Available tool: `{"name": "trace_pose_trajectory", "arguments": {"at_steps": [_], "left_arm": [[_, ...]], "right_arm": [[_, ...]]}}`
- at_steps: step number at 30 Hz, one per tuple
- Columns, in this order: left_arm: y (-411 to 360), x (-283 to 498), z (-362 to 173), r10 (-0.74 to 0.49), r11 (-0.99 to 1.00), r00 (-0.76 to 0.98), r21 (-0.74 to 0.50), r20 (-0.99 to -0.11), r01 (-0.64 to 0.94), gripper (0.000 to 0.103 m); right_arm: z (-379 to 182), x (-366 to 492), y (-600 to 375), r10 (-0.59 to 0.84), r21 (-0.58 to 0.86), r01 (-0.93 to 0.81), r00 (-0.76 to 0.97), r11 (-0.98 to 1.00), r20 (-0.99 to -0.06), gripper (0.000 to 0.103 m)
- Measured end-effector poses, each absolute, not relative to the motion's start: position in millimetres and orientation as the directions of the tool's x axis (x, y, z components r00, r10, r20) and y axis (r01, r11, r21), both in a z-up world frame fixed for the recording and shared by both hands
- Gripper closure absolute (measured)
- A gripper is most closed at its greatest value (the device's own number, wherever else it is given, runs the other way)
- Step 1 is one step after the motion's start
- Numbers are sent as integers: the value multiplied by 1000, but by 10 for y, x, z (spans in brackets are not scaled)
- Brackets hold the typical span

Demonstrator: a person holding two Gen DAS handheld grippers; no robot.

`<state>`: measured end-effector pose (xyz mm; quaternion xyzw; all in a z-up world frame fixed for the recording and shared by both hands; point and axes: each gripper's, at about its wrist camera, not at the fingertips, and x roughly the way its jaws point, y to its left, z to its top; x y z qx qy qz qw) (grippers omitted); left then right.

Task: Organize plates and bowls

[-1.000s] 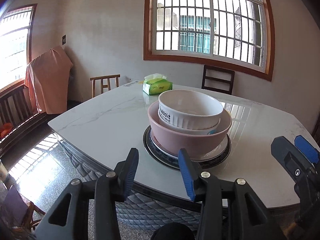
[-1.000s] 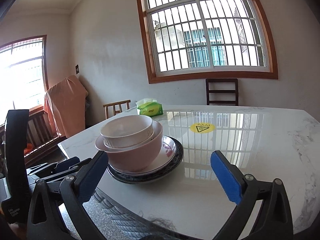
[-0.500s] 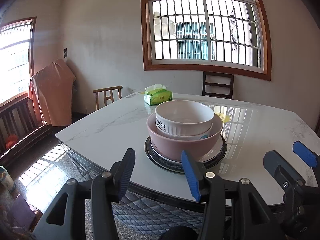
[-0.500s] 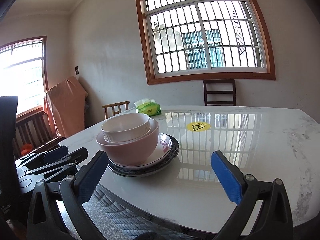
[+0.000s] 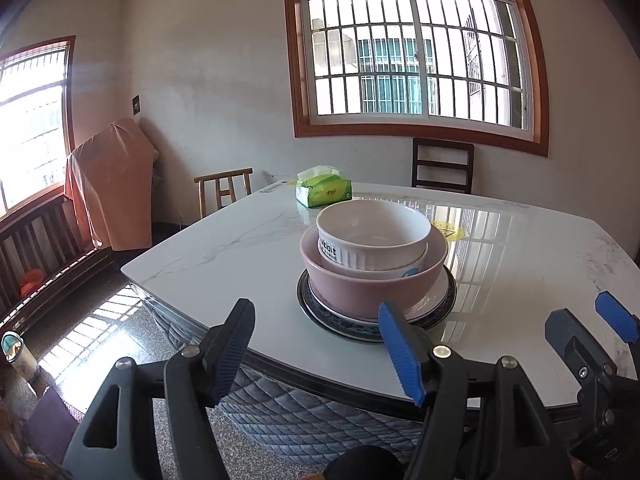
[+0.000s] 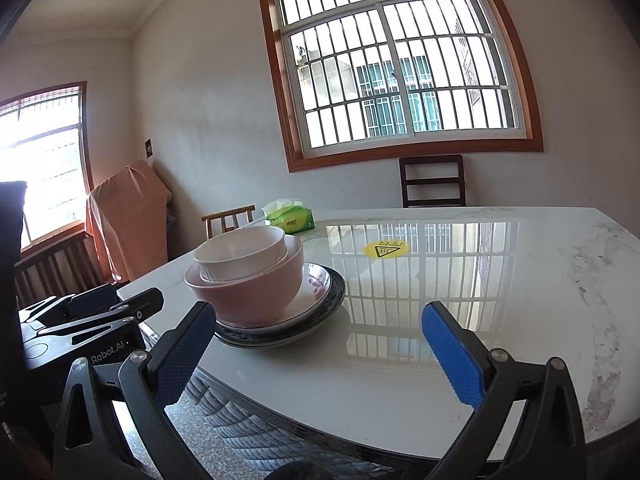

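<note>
Crockery sits nested near the front edge of the marble worktop (image 5: 224, 252) in the left wrist view: a white ribbed bowl (image 5: 374, 236) inside a pink bowl (image 5: 372, 280), both on a light plate (image 5: 432, 305) that rests on a dark-rimmed plate (image 5: 448, 312), largest at the bottom so the pile stays steady. The left claw (image 5: 318, 354) hangs short of the edge, apart from the stack; its jaws have just been opening and now stand spread with nothing between them, which reads as a release finished and the tool backing off. A green tissue pack (image 5: 324, 191) lies at the far side, and the right claw's tips show at the frame's right edge. From the right wrist view, the same stack appears left of centre, bowls (image 6: 244, 276) seated squarely on the plates (image 6: 316, 304). The right claw (image 6: 320, 354) is wide apart and empty, level with the worktop's rim and touching nothing. A yellow sticker (image 6: 386, 249) marks the surface beyond. Organizing looks complete or nearly so.
</note>
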<state>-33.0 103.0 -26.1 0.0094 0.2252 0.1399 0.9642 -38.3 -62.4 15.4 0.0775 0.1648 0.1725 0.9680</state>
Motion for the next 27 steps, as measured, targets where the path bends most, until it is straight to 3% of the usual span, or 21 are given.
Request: {"name": "trace_pose_trajectory", "arguments": {"at_steps": [5,27], "left_arm": [[1052,-298,-256,263,963,838,81,-478,-256,36],[1048,-540,52,195,980,897,30,-396,-199,31]], "right_arm": [[143,-387,-645,358,215,-303,884,929,-301,1],[164,-419,-658,360,201,-313,889,928,-281,1]]}}
